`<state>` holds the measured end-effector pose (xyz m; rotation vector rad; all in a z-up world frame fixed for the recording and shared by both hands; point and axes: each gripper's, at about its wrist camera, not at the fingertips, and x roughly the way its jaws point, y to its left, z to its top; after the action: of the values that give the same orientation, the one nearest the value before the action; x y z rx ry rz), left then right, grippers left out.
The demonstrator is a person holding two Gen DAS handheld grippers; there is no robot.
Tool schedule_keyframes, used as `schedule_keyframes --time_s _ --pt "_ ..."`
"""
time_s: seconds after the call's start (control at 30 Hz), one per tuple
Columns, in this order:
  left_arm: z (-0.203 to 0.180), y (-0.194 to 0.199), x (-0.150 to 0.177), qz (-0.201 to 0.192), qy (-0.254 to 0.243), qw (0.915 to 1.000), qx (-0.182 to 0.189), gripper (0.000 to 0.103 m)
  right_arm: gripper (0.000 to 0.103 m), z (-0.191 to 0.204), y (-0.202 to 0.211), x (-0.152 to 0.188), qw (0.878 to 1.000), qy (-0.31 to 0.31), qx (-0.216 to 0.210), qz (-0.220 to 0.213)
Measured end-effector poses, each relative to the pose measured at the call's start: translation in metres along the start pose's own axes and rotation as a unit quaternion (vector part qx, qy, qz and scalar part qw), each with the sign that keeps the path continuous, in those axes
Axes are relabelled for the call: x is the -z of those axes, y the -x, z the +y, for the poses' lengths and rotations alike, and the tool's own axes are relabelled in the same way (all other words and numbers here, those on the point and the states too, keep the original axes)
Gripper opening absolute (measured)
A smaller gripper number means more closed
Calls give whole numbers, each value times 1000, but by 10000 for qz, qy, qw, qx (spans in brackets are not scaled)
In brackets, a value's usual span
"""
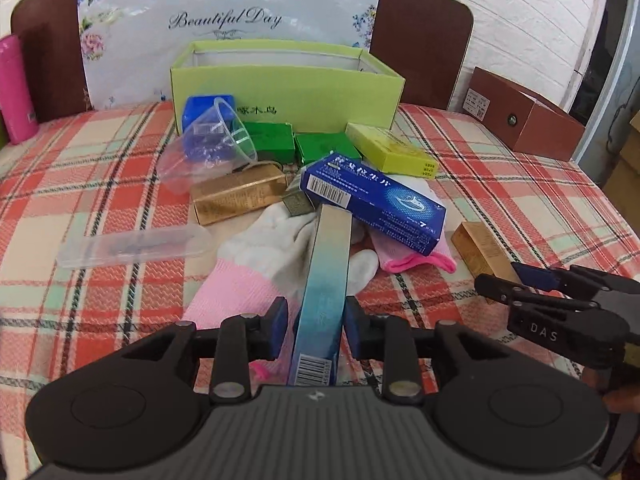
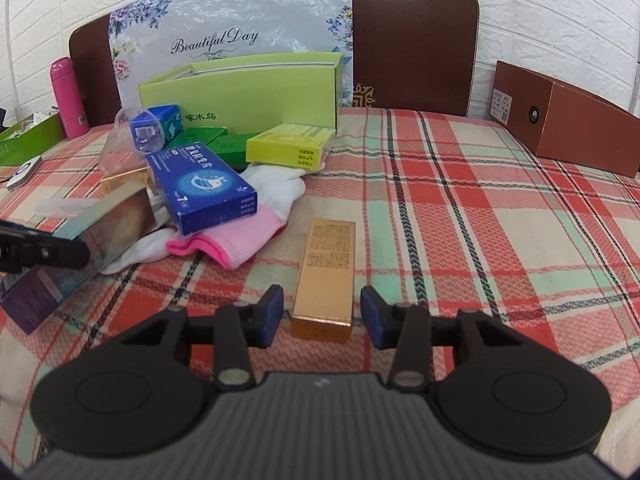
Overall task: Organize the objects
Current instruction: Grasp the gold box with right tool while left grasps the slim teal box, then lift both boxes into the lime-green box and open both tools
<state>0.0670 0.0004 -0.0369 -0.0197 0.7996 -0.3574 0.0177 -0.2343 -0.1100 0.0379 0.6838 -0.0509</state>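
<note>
A long teal and silver box (image 1: 326, 264) lies between the pads of my left gripper (image 1: 316, 312), its far end propped on white and pink gloves (image 1: 260, 248). The right pad touches the box and a sliver of gap shows at the left pad, so the jaws stand open. My right gripper (image 2: 322, 312) straddles the near end of a gold box (image 2: 326, 276) lying flat on the plaid cloth, a narrow gap on each side, open. Behind the pile stands an open lime-green box (image 1: 288, 80).
The pile holds a blue medicine box (image 1: 372, 204), a second gold box (image 1: 236, 196), green boxes (image 1: 268, 140), a yellow-green box (image 1: 392, 148), a clear cup (image 1: 208, 148) and a clear case (image 1: 132, 244). A pink bottle (image 1: 14, 88) stands far left, a brown box (image 2: 568, 120) far right.
</note>
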Motion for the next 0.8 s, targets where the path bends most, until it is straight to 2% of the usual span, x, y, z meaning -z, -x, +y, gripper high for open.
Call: schedule_keyframes --time_s 0.17,0.47,0.6,0.7,0.8 --pt "-4 5 4 -96 -86 9998 -131 31 43 2 -9 -7 10000 -13 31 20" --pt "-2 4 4 -82 -28 9999 -73 31 43 2 -16 -8 9999 -53 76 66" --pt "-2 1 4 -72 -18 9999 -79 31 33 2 -16 -5 9998 -82 141 104" --pt "-2 -1 3 -50 -2 10000 -40 30 31 0 -13 -3 9998 -145 89 71" --pt "-4 3 4 -96 -26 9999 -62 25 31 1 -6 -1 9999 -134 60 69"
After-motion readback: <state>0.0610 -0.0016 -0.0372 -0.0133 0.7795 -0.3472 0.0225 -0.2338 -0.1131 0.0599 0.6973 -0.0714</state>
